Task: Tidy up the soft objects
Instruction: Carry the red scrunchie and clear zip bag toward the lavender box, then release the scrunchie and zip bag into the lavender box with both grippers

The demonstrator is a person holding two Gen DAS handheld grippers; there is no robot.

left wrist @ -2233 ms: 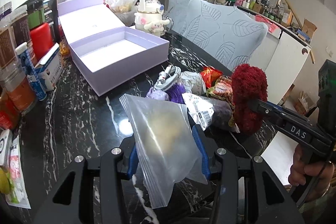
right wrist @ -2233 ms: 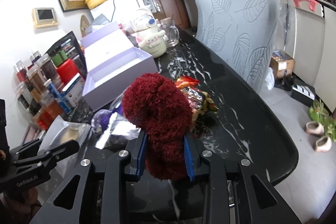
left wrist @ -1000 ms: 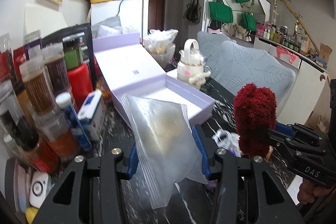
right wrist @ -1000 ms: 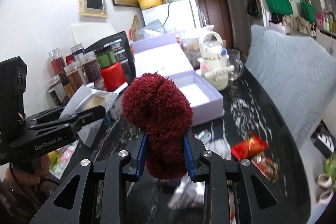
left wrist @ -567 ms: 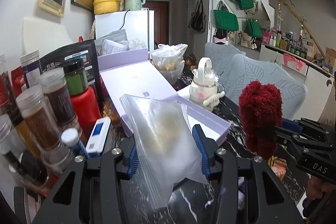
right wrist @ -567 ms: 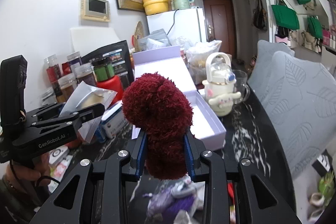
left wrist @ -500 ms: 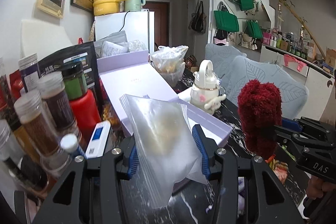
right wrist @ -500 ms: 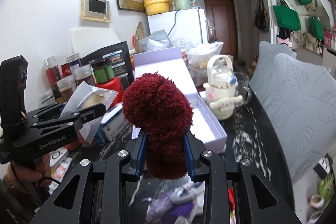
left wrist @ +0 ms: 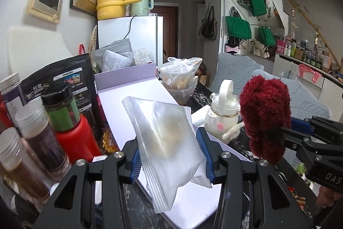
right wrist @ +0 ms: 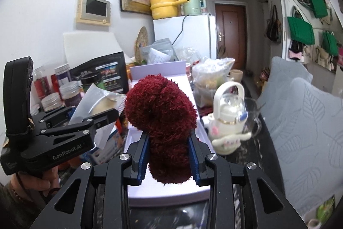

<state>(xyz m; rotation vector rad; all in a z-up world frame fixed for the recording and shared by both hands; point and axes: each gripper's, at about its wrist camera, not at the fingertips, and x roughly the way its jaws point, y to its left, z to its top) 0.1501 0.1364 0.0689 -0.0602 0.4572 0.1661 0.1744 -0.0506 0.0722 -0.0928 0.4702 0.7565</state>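
- While the left wrist view shows the clear plastic bag [left wrist: 169, 143] flat-on, the right wrist view catches it edge-on, with a hand [right wrist: 40, 180] under the left gripper [left wrist: 170, 156].
- The red fuzzy plush [right wrist: 165, 121] stands upright between the blue pads, over the open lilac box [right wrist: 167, 196].
- The right gripper [right wrist: 169, 162] clamps it narrowly; the left pinches the bag, half-open.
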